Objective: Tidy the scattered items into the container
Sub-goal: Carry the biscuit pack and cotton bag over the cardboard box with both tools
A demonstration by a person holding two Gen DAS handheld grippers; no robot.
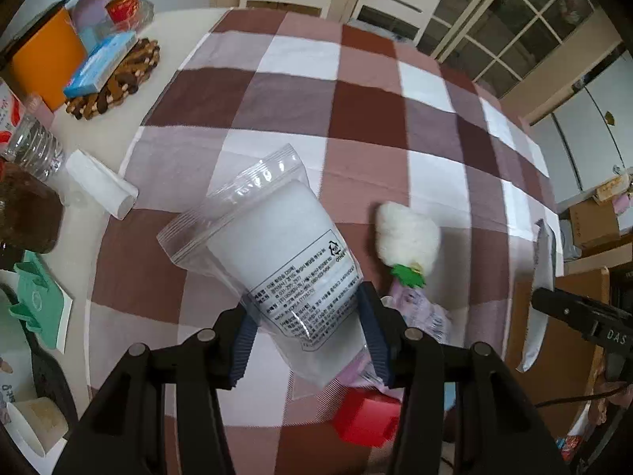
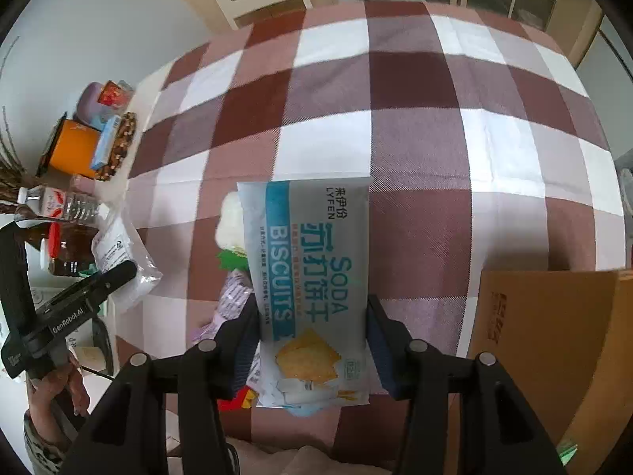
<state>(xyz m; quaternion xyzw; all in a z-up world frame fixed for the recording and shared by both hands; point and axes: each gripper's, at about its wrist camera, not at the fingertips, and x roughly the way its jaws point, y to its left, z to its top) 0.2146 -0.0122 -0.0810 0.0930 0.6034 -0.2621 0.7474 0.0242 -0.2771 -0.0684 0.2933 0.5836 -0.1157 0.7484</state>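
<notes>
Two hand-held grippers over a checked tablecloth, each carrying one item. The left gripper is closed on the lower end of a clear zip bag of white pads, its blue-ridged pads pressing the bag's two sides; the bag juts forward and upward, tilted left, zip end farthest from the jaws, a hold that likely keeps the soft contents from sliding out of the grip. The right gripper is closed across the width of one soda biscuit packet, held lengthwise along the fingers and lifted off the cloth. The container, a brown cardboard box, stands at the right table edge, just right of the right gripper; its opening is not visible, so how full it is cannot be told.

Items seen loose on the cloth between the grippers: one white plush toy with a green tag, one lilac printed packet touching the toy's near end, one red block beneath the left jaws. Count: two held, three loose. By judgement, the task is in mid-course, both held items awaiting carriage to the box. Clutter along the left table edge, including one orange box and one plastic bottle, appears to be background, not task material
</notes>
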